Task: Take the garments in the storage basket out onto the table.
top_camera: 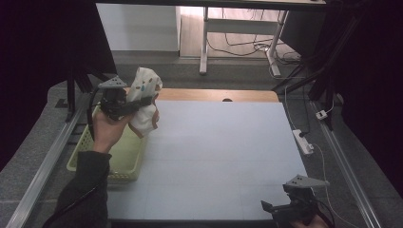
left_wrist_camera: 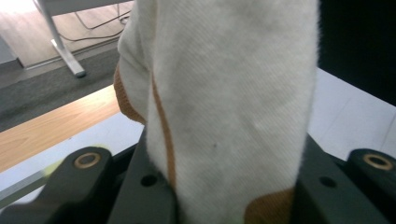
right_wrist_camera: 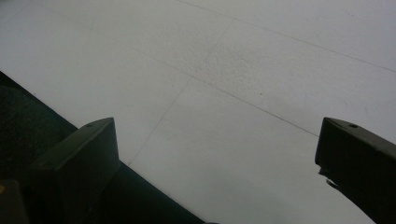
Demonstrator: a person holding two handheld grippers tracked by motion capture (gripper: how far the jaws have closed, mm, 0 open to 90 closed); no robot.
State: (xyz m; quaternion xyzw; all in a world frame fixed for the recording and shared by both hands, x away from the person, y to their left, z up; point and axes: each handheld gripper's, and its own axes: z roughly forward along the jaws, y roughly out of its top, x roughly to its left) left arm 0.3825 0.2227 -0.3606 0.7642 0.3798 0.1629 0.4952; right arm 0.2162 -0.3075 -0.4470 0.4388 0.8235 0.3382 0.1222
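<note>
We see the white table (top_camera: 214, 156) almost bare, with nothing between the 2 grippers. At its left edge stands a pale green basket (top_camera: 90, 164); the person's forearm covers part of it, so we cannot tell what is inside. The left gripper (top_camera: 142, 101) hangs above the basket's far end, and its jaws are clamped on a white cloth with orange trim (left_wrist_camera: 233, 93), lifted clear of the table. The cloth's pattern is hard to make out. The right gripper (top_camera: 278, 205) sits at the table's near right corner, jaws spread wide over bare surface.
</note>
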